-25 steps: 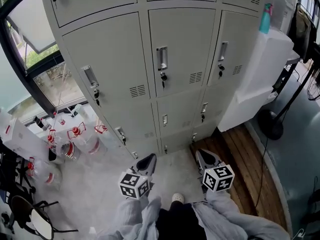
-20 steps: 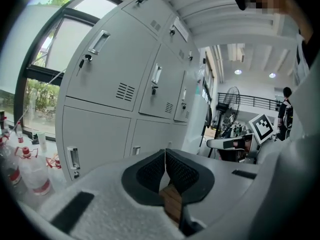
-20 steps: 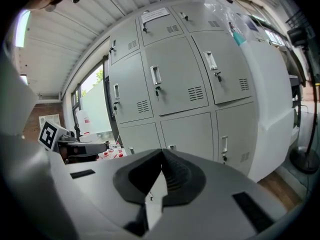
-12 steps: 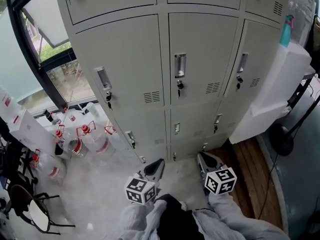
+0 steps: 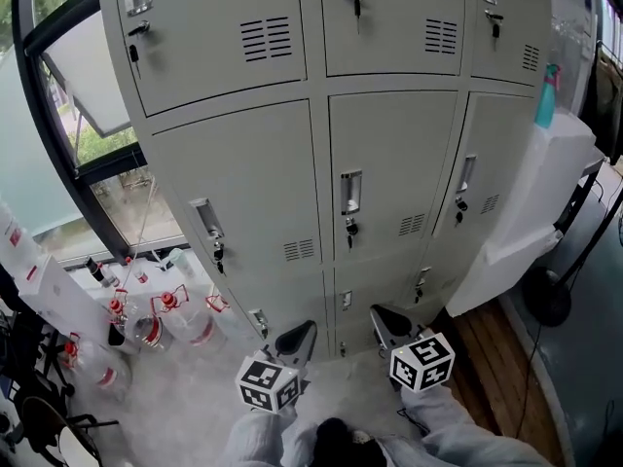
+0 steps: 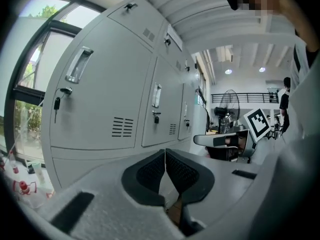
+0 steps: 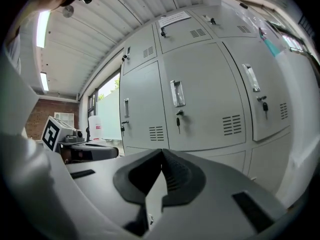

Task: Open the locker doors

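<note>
No legible text anywhere.
- White paper label (image 7: 174,18) on an upper locker door (image 7: 186,36), far side: print too small to read.
- Left marker cube (image 5: 267,384) and right marker cube (image 5: 422,362): black-and-white square patterns only, no letters or digits.
- White jug (image 7: 96,129) by the window, left: red label, unreadable.

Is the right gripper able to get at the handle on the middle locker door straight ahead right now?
Probably yes. Nothing stands between the right gripper and that handle. The gripper just sits lower and short of it, with its jaws shut and empty.
</note>
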Available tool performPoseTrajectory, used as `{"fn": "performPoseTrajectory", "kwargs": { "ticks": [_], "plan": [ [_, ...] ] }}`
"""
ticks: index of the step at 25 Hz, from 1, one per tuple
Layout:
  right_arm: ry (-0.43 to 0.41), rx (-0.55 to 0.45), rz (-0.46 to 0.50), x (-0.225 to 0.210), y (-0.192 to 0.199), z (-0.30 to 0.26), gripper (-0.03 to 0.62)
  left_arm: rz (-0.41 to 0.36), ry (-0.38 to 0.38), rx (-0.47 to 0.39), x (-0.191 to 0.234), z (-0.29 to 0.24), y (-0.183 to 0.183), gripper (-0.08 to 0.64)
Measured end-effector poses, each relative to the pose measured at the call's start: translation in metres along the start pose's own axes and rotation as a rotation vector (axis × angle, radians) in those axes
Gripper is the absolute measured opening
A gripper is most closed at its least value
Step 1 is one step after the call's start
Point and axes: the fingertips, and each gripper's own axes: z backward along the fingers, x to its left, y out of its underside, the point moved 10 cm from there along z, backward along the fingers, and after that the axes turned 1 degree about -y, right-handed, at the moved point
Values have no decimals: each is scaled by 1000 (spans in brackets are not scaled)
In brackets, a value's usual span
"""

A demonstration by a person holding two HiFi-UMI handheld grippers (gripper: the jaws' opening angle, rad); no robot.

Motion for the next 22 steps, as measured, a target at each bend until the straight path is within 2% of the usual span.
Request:
{"fn": "performPoseTrajectory", "kwargs": {
  "ticks": [6,9,11,14,18,22],
  "plan": [
    [-84,-134,56,-6,-54,-15,0,-37,13,-61,14,-15,-39,12],
    [-119,-175,71,-5,-73,-17,83,-33,18,-85,13,-17,-50,12],
    [-135,-212,81,-6,-87,-16,99,-25,35,-114,11,-19,-60,12],
    [-170,-270,104,-8,-115,-16,161,-23,52,-173,12,-25,-83,12],
    [-194,-336,106,-14,-157,-18,164,-82,51,-251,12,-28,-125,12],
    [-200,-376,165,-20,-206,-17,163,-155,47,-306,9,-32,-166,12]
  ]
}}
